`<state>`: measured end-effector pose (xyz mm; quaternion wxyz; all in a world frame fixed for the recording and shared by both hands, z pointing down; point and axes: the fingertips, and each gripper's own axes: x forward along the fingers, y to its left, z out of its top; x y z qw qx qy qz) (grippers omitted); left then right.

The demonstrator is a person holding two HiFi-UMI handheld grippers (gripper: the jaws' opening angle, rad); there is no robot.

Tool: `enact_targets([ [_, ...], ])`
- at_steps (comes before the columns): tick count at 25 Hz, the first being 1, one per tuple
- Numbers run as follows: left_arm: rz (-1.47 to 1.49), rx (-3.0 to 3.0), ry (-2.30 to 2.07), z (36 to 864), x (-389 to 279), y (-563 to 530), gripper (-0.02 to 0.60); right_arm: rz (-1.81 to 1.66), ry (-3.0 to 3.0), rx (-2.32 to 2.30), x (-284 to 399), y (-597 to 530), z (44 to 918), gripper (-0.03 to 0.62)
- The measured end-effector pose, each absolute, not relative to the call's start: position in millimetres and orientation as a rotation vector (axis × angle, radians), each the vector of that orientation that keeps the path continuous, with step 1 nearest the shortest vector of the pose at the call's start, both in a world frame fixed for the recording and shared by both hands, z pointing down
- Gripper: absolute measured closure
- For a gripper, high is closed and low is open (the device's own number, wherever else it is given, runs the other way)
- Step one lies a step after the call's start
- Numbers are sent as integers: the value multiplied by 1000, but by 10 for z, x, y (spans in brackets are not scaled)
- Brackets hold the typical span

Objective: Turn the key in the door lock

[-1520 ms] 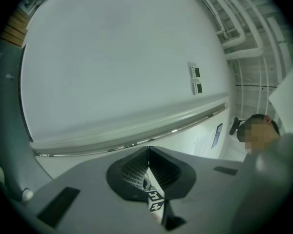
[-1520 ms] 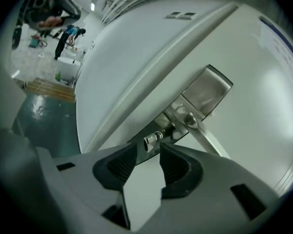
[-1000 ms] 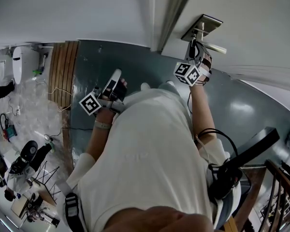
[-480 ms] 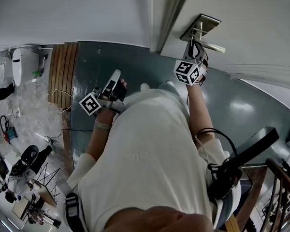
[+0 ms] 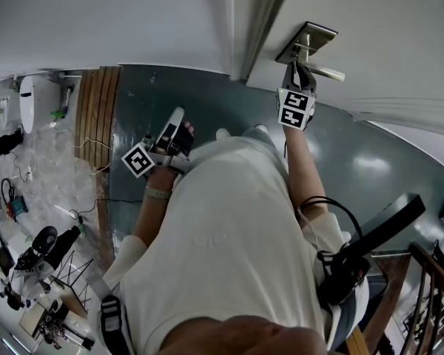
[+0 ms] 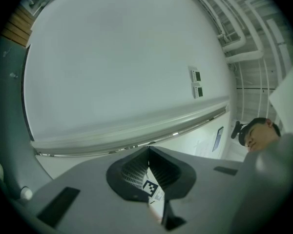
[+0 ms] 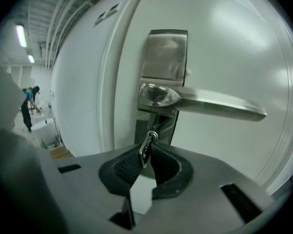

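Key (image 7: 146, 149): sticking out of the lock (image 7: 158, 123) just under the handle, its flat head tilting (a small ring is showing at its far end).
Right hand-held gripper (image 7: 145, 156): pinching the key's head between both pads; its jaws have just been closing on it.
Handle (image 7: 215, 107): lying level and reaching rightward in the right gripper view, sitting on a steel plate (image 7: 165, 52).
Door (image 7: 234, 38): white, carrying the plate close to its edge.
Left hand-held gripper (image 6: 148, 150): jaws pressing together at the tips, hanging well apart from the door at the person's left side, above the grey floor (image 5: 207, 95).
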<state>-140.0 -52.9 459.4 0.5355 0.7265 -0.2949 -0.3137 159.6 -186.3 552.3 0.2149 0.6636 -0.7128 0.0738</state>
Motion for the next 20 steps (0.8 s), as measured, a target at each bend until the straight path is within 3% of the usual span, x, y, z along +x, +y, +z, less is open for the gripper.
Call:
enact_targets([
  [6,-746,1727,-698,4608,-1398,-534,574,485,-2103,1899,1625,-1860,5561,540],
  [20,-746,1720,-697,4618,-1402,-526,572,1685,-2470,1903,1585,-1847,5501,556],
])
